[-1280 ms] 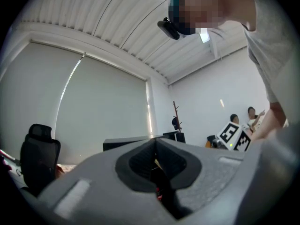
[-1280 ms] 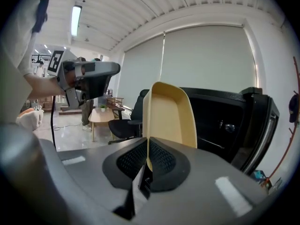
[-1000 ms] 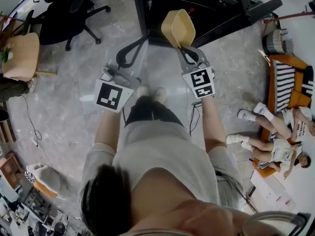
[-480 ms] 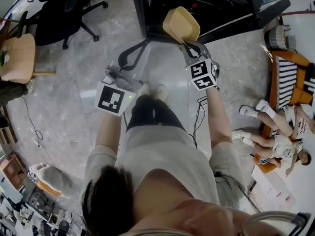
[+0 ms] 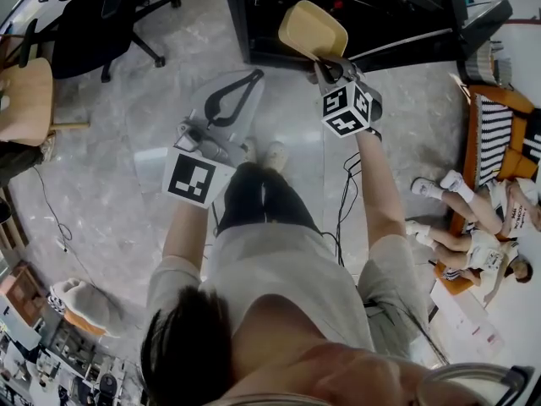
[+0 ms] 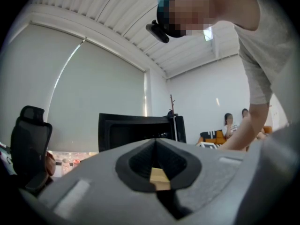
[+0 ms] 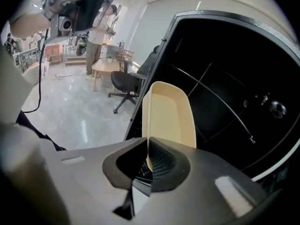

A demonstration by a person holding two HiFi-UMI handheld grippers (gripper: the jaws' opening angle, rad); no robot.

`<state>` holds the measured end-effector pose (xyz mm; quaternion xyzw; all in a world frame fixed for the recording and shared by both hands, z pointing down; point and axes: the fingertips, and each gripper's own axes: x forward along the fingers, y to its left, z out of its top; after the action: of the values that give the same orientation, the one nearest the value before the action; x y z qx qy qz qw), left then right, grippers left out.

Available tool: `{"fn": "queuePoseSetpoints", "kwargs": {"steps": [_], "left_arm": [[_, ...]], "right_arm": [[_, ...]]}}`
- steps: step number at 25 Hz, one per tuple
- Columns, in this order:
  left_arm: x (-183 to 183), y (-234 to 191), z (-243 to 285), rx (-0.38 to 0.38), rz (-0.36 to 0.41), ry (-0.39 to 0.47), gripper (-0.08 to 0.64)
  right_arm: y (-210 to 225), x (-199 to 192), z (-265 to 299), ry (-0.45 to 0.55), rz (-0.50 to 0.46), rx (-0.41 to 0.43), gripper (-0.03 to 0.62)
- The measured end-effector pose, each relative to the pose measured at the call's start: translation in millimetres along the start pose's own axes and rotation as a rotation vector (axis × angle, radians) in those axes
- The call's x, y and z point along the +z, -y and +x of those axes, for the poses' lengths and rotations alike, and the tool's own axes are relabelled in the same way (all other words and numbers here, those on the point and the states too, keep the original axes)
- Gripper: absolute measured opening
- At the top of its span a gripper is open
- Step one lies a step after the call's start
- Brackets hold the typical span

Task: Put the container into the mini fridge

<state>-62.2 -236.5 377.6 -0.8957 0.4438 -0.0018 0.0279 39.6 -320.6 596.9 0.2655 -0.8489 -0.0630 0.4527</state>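
Standing in the upper left corner of the head view was a black office chair [image 5: 84,15]. Left of centre, the left gripper [image 5: 245,81] had its jaws pressed together, tips meeting with nothing gripped. Right of centre, the right gripper [image 5: 325,64] had its jaws clamped on the near rim of the tan container [image 5: 311,30], which was held tilted at the open front of the black mini fridge [image 5: 389,11] along the top edge. A wire shelf [image 7: 211,102] crossed the fridge's dark interior.
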Motion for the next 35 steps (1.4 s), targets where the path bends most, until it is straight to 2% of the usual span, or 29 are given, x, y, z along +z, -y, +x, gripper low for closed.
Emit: {"fn": "queuePoseSetpoints", "kwargs": {"steps": [16,26,35], "left_arm": [[-36.8,-20.1,8.0,0.011,-0.014,-0.041,0.001],[-49.0,-33.2,3.0,0.027,-0.022,-0.058,0.001],[-55.5,-49.1,1.1,0.037,-0.031,-0.063,0.002]], "right_arm": [[34.3,-25.5,75.9,-0.185,-0.2,-0.023,0.006],[47.9,-28.9,98.5,-0.26,-0.312,-0.05,0.008],[65.1,-22.5,117.1,-0.294,-0.373,-0.072,0.014]]}}
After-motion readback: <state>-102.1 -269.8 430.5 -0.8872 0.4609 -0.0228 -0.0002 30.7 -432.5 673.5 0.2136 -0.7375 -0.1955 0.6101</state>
